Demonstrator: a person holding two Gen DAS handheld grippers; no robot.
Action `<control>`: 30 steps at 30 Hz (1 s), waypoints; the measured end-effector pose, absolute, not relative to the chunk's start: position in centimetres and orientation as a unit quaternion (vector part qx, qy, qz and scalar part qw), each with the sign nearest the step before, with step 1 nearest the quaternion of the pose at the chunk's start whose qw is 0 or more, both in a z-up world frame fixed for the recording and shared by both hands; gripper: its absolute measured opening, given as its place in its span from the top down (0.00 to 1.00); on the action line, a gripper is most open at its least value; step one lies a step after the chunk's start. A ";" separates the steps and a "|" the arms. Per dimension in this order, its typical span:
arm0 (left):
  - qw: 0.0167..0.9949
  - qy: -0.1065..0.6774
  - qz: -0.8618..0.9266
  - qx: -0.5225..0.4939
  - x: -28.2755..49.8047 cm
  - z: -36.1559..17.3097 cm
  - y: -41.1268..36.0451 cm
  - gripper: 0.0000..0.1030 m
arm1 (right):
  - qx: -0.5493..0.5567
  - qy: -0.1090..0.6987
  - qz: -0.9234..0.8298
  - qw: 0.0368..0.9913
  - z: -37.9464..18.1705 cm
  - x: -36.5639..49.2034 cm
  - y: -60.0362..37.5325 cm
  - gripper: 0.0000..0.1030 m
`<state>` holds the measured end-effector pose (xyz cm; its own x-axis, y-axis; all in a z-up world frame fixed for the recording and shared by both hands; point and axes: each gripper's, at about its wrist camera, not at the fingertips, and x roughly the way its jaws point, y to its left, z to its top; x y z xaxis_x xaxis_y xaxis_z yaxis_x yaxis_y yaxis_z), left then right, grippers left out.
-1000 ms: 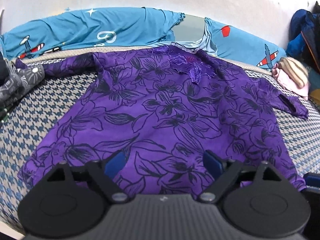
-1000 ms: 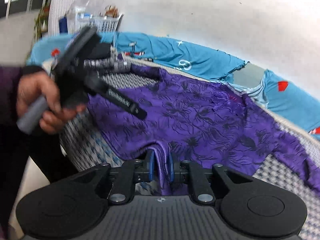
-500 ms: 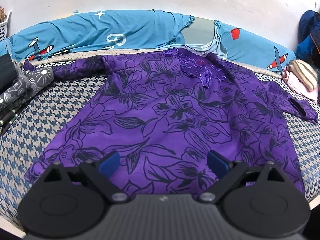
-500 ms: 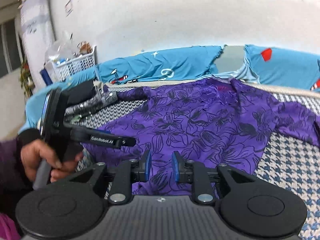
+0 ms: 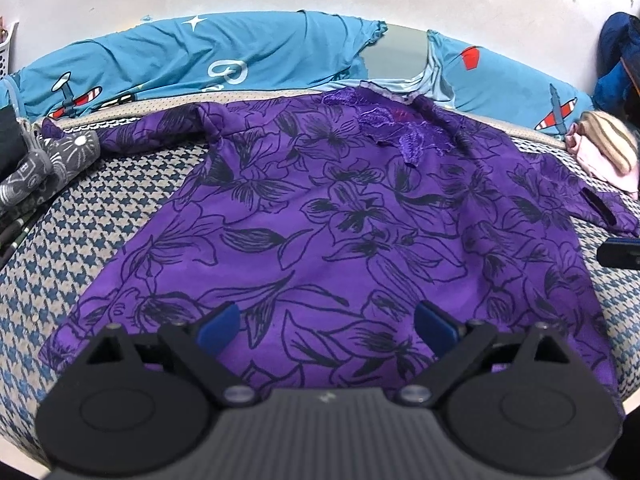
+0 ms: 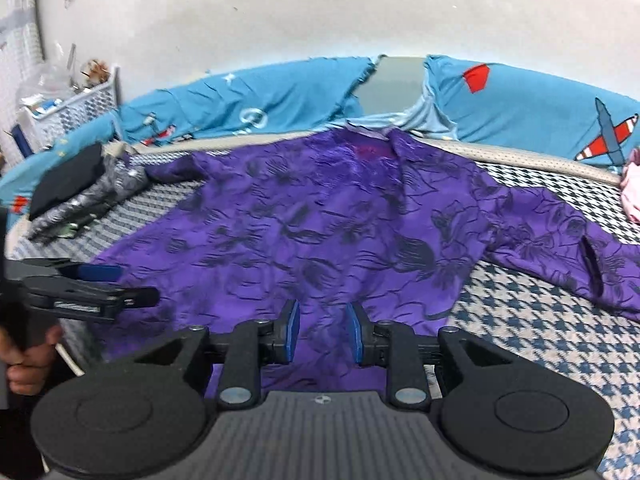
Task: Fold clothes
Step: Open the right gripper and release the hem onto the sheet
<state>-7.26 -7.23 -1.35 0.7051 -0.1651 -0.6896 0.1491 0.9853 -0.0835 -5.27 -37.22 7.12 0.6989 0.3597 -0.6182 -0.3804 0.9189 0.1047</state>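
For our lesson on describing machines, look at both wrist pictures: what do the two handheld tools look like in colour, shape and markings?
Both match. The left tool and right tool each have a ribbed dark grey body with a small pale logo, two round black discs at the sides, black angular linkage arms with silver pivot screws, and blue pads on the fingers. White lettering, unreadable, runs along the left tool's side in the right view.

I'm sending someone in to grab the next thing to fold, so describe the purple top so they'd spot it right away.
Start at the bed with the blue and beige houndstooth cover, backed by blue aeroplane-print pillows. Spread flat across its middle lies the purple top, sleeves out to both sides. It is the only purple item, printed with black outlined flowers and trimmed with lace at the neck, unlike the grey bundle beside it.
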 end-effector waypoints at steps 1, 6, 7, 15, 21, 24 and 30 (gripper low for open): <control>0.924 0.375 -0.080 -0.010 -7.2 -1.4 -7.1 0.08 | -0.014 0.336 0.196 0.921 7.0 -5.0 -37.4 0.76; 0.923 0.381 -0.051 -0.017 -6.6 -1.8 -6.4 0.08 | 0.001 0.366 0.157 0.917 6.0 -2.4 -38.6 0.73; 0.923 0.382 -0.046 -0.021 -6.5 -1.9 -6.1 0.08 | 0.007 0.370 0.150 0.917 5.9 -1.7 -39.1 0.72; 0.920 0.388 -0.026 -0.038 -5.8 -2.4 -5.1 0.08 | 0.109 0.398 0.086 0.907 4.4 3.5 -43.6 0.70; 0.921 0.389 -0.024 -0.032 -5.5 -2.7 -5.3 0.08 | 0.197 0.393 0.077 0.895 3.7 6.3 -45.3 0.69; 0.921 0.388 -0.022 -0.026 -5.5 -2.9 -5.3 0.08 | 0.226 0.397 0.057 0.888 3.0 7.6 -45.5 0.69; 0.921 0.389 -0.019 -0.019 -5.3 -3.1 -5.2 0.08 | 0.261 0.395 0.027 0.881 1.6 9.6 -45.2 0.69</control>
